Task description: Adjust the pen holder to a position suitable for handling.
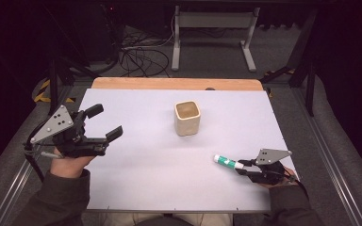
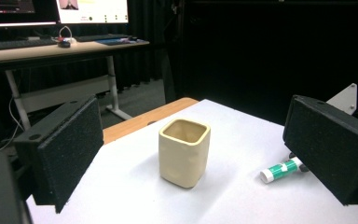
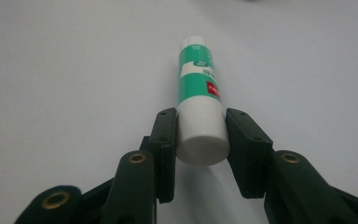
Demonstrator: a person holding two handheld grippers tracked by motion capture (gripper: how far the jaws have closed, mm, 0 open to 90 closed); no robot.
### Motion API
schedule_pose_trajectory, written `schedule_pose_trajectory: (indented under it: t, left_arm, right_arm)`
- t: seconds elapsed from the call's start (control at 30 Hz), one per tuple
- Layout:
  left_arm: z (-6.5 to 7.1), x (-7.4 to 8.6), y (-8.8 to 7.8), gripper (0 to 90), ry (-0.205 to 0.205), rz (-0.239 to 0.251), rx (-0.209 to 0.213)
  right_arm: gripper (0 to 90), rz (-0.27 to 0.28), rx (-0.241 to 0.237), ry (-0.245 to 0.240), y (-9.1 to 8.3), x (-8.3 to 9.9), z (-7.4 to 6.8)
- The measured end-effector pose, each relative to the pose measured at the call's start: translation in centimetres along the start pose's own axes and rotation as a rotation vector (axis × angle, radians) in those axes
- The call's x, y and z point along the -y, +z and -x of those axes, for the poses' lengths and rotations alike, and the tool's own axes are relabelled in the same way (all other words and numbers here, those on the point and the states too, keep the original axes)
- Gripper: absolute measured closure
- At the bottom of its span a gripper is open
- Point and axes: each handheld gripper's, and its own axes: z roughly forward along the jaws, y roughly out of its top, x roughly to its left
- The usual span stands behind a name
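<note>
A cream square cup [image 1: 187, 117] stands upright near the middle of the white table top [image 1: 146, 160]; it also shows ahead in the left gripper view [image 2: 184, 151]. A green and white glue stick [image 1: 227, 161] lies flat at the right front, its near end clamped between the jaws of my right gripper [image 1: 243, 165]. In the right gripper view the glue stick [image 3: 198, 88] points away, with my gripper [image 3: 200, 140] shut on its white end. My left gripper [image 1: 104, 123] hovers at the table's left side, open, nothing between its pads [image 2: 70, 149].
A wooden strip [image 1: 176, 84] runs along the table's far edge. Beyond it are floor cables [image 1: 139, 59] and a grey desk frame [image 1: 212, 33]. A desk with monitors [image 2: 60, 28] shows in the left gripper view.
</note>
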Motion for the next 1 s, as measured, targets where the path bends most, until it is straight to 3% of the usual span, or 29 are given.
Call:
schedule_pose_trajectory:
  t: [0.47,0.67,0.7,1.0]
  left_arm:
    - [0.0,0.2,0.2,5.9,-0.003,0.002,0.005]
    - [0.1,0.6,0.6,6.2,0.011,-0.014,0.008]
    - [0.1,0.7,0.6,6.2,0.011,-0.017,0.009]
    - [0.5,0.6,0.8,6.5,0.020,-0.009,0.010]
  right_arm:
    - [65.7,0.108,0.009,-0.009,-0.6,-0.6,-0.2]
    - [65.7,0.182,0.013,-0.004,-1.1,-1.1,0.0]
    - [65.7,0.218,0.011,0.000,-1.2,-1.3,0.0]
    - [65.7,0.286,0.017,0.002,-1.7,-1.6,-0.1]
